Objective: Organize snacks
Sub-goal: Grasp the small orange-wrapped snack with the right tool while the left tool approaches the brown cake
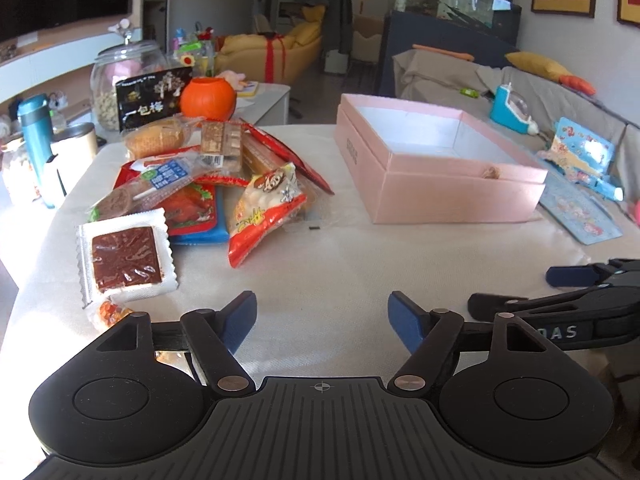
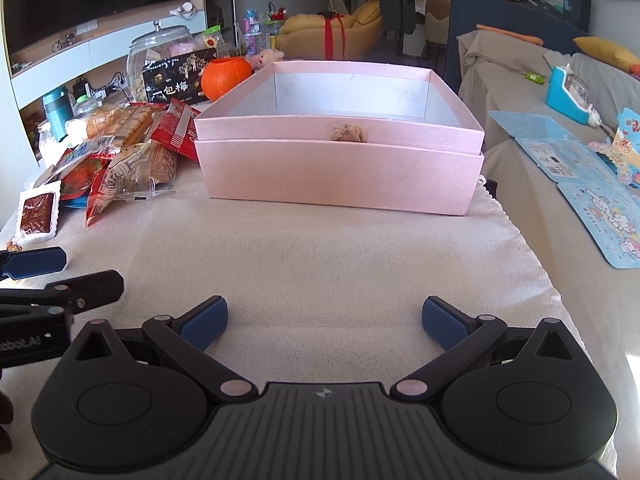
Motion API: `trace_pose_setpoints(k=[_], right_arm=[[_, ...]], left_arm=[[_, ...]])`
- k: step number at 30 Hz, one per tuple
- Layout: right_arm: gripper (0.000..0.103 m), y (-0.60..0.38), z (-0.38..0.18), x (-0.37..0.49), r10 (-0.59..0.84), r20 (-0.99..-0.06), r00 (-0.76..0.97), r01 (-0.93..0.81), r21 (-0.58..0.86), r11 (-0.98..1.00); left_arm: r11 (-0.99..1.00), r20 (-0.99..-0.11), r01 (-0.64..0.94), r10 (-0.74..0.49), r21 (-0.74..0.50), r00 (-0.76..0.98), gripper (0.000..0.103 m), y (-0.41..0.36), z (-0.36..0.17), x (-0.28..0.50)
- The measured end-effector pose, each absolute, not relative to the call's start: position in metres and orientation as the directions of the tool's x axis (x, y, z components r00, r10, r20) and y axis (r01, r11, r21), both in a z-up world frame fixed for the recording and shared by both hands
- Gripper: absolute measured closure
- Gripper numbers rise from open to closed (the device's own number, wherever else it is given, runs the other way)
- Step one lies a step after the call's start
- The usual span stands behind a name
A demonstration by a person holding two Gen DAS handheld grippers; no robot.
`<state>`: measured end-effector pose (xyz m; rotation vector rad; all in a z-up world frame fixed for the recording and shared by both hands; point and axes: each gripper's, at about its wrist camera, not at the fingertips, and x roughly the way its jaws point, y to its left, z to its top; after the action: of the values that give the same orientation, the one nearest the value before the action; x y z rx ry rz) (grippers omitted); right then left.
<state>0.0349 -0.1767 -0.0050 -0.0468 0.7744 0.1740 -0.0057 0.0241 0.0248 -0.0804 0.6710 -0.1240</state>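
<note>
Many light, crinkly, slippery snacks [image 1: 208, 184] beside empty box [image 1: 440, 168]; pinch sealed edges; left gripper [image 1: 322, 320] and right gripper [image 2: 324, 322] agape, holding nothing.

A broad strip of bare cloth-covered table [image 2: 320, 248] is lying open ahead of both grippers. At ten o'clock, a heap of snack packets [image 1: 208, 184] is crowding the left side; at twelve to one o'clock, an open pink box [image 2: 340, 168] is blocking the far end, its top standing clear.
</note>
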Motion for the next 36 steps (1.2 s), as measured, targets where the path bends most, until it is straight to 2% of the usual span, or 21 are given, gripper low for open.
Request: trace_pose_setpoints(k=[2, 5, 7, 9, 12, 17, 21, 23, 25, 27, 29, 30, 31, 32, 34, 36], right_arm=[[0.000, -0.178, -0.001, 0.039, 0.118, -0.727, 0.676, -0.154, 0.018, 0.988], [0.000, -0.170, 0.001, 0.048, 0.091, -0.755, 0.650, -0.135, 0.004, 0.991], [0.000, -0.162, 0.003, 0.054, 0.111, -0.763, 0.637, -0.176, -0.004, 0.984], [0.002, -0.151, 0.007, 0.058, 0.147, -0.766, 0.625, -0.230, -0.002, 0.973], [0.006, -0.134, 0.013, 0.062, 0.224, -0.761, 0.609, -0.326, 0.018, 0.945], [0.007, -0.109, 0.030, 0.055, 0.298, -0.711, 0.637, -0.420, 0.003, 0.907], [0.007, -0.096, 0.035, 0.041, 0.363, -0.702, 0.613, -0.499, 0.012, 0.866], [0.012, -0.084, 0.036, 0.035, 0.413, -0.705, 0.577, -0.550, 0.038, 0.834], [0.029, -0.064, 0.034, 0.035, 0.481, -0.724, 0.494, -0.610, 0.106, 0.786], [0.040, -0.037, 0.031, 0.037, 0.552, -0.730, 0.402, -0.660, 0.187, 0.728], [0.042, -0.012, 0.030, 0.037, 0.604, -0.710, 0.362, -0.695, 0.226, 0.683], [0.043, -0.002, 0.028, 0.038, 0.612, -0.705, 0.359, -0.706, 0.223, 0.672], [0.051, 0.010, 0.025, 0.039, 0.609, -0.709, 0.355, -0.717, 0.212, 0.664], [0.059, 0.021, 0.022, 0.041, 0.597, -0.724, 0.345, -0.726, 0.196, 0.659], [0.083, 0.026, 0.022, 0.037, 0.570, -0.726, 0.385, -0.736, 0.131, 0.664], [0.084, 0.012, 0.029, 0.032, 0.560, -0.725, 0.400, -0.730, 0.118, 0.673]], left_arm=[[0.985, -0.585, 0.080, -0.154, -0.151, 0.796, 0.029, 0.046, 0.040, -0.007], [0.988, -0.554, -0.036, -0.055, -0.152, 0.831, 0.032, 0.090, 0.058, -0.009], [0.981, -0.571, -0.113, 0.004, -0.157, 0.821, 0.032, 0.117, 0.060, -0.006], [0.970, -0.603, -0.151, 0.006, -0.189, 0.798, 0.032, 0.137, 0.055, -0.004], [0.965, -0.651, -0.152, -0.023, -0.212, 0.759, 0.032, 0.147, 0.042, -0.002], [0.968, -0.680, -0.143, -0.037, -0.207, 0.732, 0.032, 0.142, 0.025, 0.000], [0.961, -0.655, -0.161, -0.027, -0.225, 0.755, 0.032, 0.153, 0.032, -0.007], [0.957, -0.644, -0.195, 0.012, -0.213, 0.765, 0.033, 0.164, 0.039, -0.010], [0.952, -0.639, -0.228, 0.048, -0.203, 0.767, 0.033, 0.174, 0.045, -0.011], [0.949, -0.637, -0.246, 0.065, -0.199, 0.768, 0.033, 0.181, 0.048, -0.012], [0.950, -0.635, -0.241, 0.062, -0.199, 0.770, 0.033, 0.183, 0.051, -0.013], [0.952, -0.633, -0.235, 0.059, -0.198, 0.772, 0.033, 0.183, 0.052, -0.013], [0.955, -0.629, -0.222, 0.052, -0.195, 0.775, 0.033, 0.182, 0.053, -0.013], [0.962, -0.623, -0.197, 0.037, -0.190, 0.781, 0.033, 0.180, 0.054, -0.012], [0.972, -0.617, -0.140, -0.005, -0.187, 0.787, 0.033, 0.175, 0.054, -0.009], [0.976, -0.613, -0.100, -0.042, -0.195, 0.789, 0.033, 0.172, 0.051, -0.002]])
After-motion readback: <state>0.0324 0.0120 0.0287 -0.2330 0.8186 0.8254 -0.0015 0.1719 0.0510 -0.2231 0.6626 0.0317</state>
